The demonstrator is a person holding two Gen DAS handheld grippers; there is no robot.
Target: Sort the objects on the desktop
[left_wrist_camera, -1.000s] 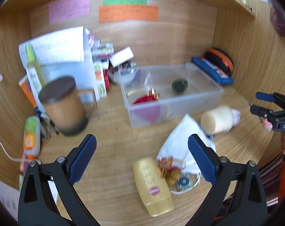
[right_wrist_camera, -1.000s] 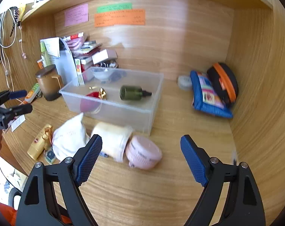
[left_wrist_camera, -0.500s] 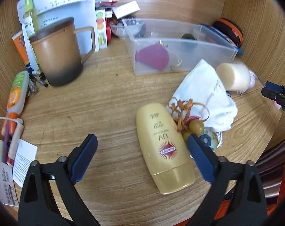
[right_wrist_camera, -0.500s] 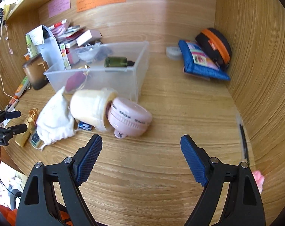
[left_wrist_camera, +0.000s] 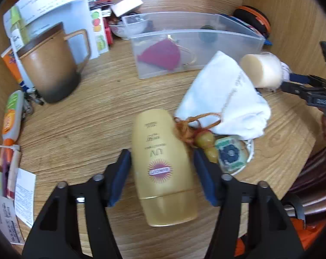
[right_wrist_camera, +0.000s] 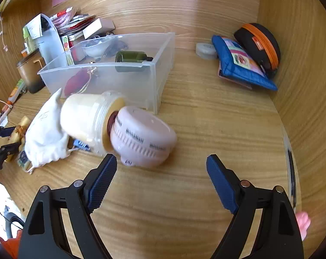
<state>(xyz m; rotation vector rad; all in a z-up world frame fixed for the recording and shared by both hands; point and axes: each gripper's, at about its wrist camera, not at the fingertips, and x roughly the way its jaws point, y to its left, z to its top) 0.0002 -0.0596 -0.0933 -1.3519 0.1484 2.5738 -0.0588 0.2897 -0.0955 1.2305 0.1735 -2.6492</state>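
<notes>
Left gripper [left_wrist_camera: 162,169] straddling the gold sunscreen bottle [left_wrist_camera: 163,168] lying flat on the desk [left_wrist_camera: 87,118], long axis running between the pads, jaws close against its sides though firm contact unclear. Right gripper [right_wrist_camera: 160,172] wide open and empty, just short of the pink-lidded jar [right_wrist_camera: 119,129] lying on its side ahead-left. Clear plastic bin [left_wrist_camera: 195,43] beyond both, well apart from the bottle.

Our left gripper [left_wrist_camera: 162,170] straddles the gold sunscreen bottle [left_wrist_camera: 162,168] lying on the wooden desk [left_wrist_camera: 87,116], blue pads [left_wrist_camera: 119,172] close beside its sides; contact is unclear. A white drawstring pouch [left_wrist_camera: 225,99] lies just right of it, before the clear plastic bin [left_wrist_camera: 195,36]. A brown mug [left_wrist_camera: 48,69] stands left.
</notes>
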